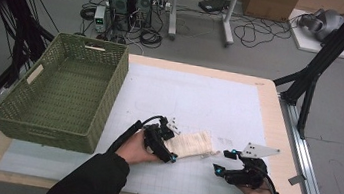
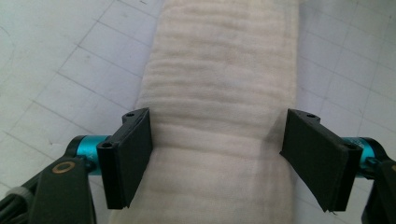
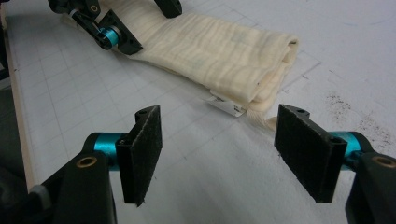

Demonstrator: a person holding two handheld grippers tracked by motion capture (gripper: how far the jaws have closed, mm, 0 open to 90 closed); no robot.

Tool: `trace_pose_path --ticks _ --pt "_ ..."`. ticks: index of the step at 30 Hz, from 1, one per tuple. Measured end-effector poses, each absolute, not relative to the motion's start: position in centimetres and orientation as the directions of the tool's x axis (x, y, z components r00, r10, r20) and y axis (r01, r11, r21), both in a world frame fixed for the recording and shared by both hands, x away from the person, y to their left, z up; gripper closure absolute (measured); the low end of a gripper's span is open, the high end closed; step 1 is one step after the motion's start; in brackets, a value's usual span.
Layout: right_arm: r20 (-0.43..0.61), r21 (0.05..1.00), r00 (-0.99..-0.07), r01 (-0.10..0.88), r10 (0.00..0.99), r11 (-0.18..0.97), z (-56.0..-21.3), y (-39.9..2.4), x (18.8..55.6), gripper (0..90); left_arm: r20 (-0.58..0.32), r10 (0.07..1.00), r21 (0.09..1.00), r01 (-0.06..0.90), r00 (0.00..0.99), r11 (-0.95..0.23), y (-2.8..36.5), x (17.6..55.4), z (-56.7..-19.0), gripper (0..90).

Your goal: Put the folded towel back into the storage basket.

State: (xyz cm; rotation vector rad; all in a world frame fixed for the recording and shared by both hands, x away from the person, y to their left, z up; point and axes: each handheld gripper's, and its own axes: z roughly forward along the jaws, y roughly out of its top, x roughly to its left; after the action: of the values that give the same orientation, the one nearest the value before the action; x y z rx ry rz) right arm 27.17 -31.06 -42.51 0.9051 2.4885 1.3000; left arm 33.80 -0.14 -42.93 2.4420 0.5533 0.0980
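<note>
A folded cream cloth [image 1: 194,144] lies flat on the white gridded mat, toward the front of the table. My left gripper [image 1: 172,142] sits over its left end, and in the left gripper view the cloth [image 2: 219,93] runs between the two spread black pads without being pinched; this gripper [image 2: 217,158] is open. My right gripper [image 1: 223,161] rests to the right of the cloth, open [image 3: 219,149] with bare mat between its pads. It faces the cloth's folded end [image 3: 219,51], where a small white tag [image 3: 226,105] sticks out. The left gripper [image 3: 142,23] shows at the far end.
A green woven basket [image 1: 110,94] stands at the table's left, just left of my left forearm. The white mat [image 1: 200,95] stretches behind the cloth. The table's wooden edge [image 1: 290,158] runs close to the right hand. Cables and computer boxes lie on the floor beyond.
</note>
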Motion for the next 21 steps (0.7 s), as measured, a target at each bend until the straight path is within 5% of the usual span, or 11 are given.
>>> trace_pose_path --ticks 11,21 --pt "0.104 0.798 -0.793 0.427 0.6 0.426 -42.43 -31.19 27.04 31.1 -0.082 0.391 0.605 0.357 0.917 -0.711 0.13 33.91 -43.1 21.5" --pt "0.1 0.8 -0.791 0.425 0.603 0.424 -42.3 -31.21 26.9 30.8 0.01 0.392 0.596 0.31 0.92 -0.741 -0.43 33.17 -43.29 23.4"
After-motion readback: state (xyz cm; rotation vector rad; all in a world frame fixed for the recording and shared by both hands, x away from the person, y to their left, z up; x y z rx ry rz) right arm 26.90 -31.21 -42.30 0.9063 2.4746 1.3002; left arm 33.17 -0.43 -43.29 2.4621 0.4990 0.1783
